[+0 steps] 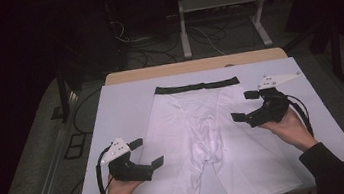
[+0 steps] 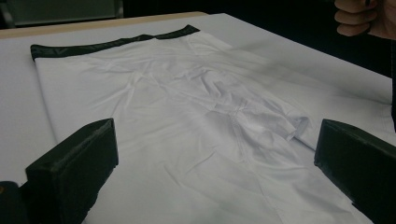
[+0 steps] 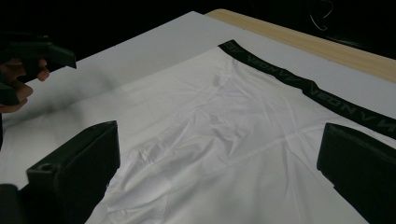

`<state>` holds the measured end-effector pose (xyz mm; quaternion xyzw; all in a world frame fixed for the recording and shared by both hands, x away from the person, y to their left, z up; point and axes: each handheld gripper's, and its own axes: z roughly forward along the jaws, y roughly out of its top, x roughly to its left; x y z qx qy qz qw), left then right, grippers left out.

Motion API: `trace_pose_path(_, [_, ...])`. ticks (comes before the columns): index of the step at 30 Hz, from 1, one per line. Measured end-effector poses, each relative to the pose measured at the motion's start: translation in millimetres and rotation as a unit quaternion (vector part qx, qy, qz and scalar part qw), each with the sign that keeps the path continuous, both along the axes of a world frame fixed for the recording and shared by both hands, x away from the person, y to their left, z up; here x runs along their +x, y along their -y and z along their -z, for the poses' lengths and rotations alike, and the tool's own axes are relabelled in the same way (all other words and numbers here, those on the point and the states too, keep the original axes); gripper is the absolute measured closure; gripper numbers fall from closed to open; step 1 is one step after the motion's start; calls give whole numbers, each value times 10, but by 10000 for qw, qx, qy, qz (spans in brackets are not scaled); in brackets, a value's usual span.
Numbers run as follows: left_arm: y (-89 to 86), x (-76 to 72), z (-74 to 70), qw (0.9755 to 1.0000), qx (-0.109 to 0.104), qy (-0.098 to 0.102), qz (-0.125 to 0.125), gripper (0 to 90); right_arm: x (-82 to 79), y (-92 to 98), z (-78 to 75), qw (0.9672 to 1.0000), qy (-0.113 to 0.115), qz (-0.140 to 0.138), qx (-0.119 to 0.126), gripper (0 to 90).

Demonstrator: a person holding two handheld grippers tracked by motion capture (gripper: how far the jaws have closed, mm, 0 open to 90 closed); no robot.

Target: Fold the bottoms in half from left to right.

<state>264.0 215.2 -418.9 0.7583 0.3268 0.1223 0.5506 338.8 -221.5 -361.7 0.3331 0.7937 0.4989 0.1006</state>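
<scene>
A pair of white boxer briefs (image 1: 204, 128) lies spread flat on the white table cover (image 1: 120, 104), its dark waistband (image 1: 195, 86) at the far side and the legs running toward the person. The cloth looks thin, light and limp, so it will likely sag and fold wherever it is lifted, and a pinch may gather both layers. The left gripper (image 1: 143, 153) hovers by the left leg edge, jaws apart; the right gripper (image 1: 245, 106) hangs beside the right hip, jaws apart too. The outer side seams or hem corners seem the soundest places to pinch
</scene>
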Motion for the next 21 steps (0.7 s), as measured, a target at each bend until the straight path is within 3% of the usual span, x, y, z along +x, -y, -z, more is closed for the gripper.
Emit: trace_pose_path(21, [-7,1,-10,10000,-80,6,4,0,257,-218,-97,9999,21,-171,-16,0])
